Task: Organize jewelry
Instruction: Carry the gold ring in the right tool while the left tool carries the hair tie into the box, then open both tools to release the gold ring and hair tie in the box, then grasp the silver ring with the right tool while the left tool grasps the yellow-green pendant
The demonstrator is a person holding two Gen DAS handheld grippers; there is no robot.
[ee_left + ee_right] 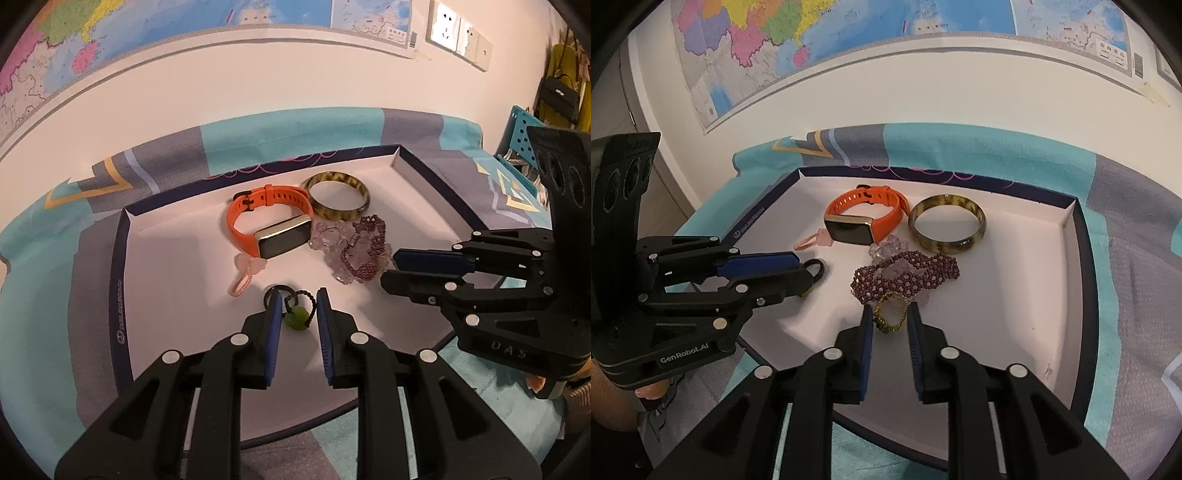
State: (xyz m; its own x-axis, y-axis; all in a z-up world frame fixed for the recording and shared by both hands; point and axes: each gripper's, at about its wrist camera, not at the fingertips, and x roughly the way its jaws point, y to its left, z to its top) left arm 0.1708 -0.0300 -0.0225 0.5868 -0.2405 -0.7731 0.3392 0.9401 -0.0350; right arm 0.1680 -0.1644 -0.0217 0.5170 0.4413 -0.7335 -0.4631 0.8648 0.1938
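Observation:
A white shallow box tray (173,280) (1015,295) holds the jewelry: an orange smartwatch (271,223) (864,218), a tortoiseshell bangle (338,195) (947,223), a purple beaded bracelet (365,247) (908,275) on clear crystal beads (332,234), and a pink charm strap (245,275) (812,240). My left gripper (297,317) (801,273) is open around a green bead on a black cord and ring (297,319). My right gripper (889,321) (388,266) is open around a small gold-and-green beaded ring (890,314), beside the purple bracelet.
The tray lies on a teal and grey patterned cloth (44,295) (1126,258). A wall with a map (849,44) stands close behind. A blue perforated rack (524,136) and wall sockets (458,37) are at the right.

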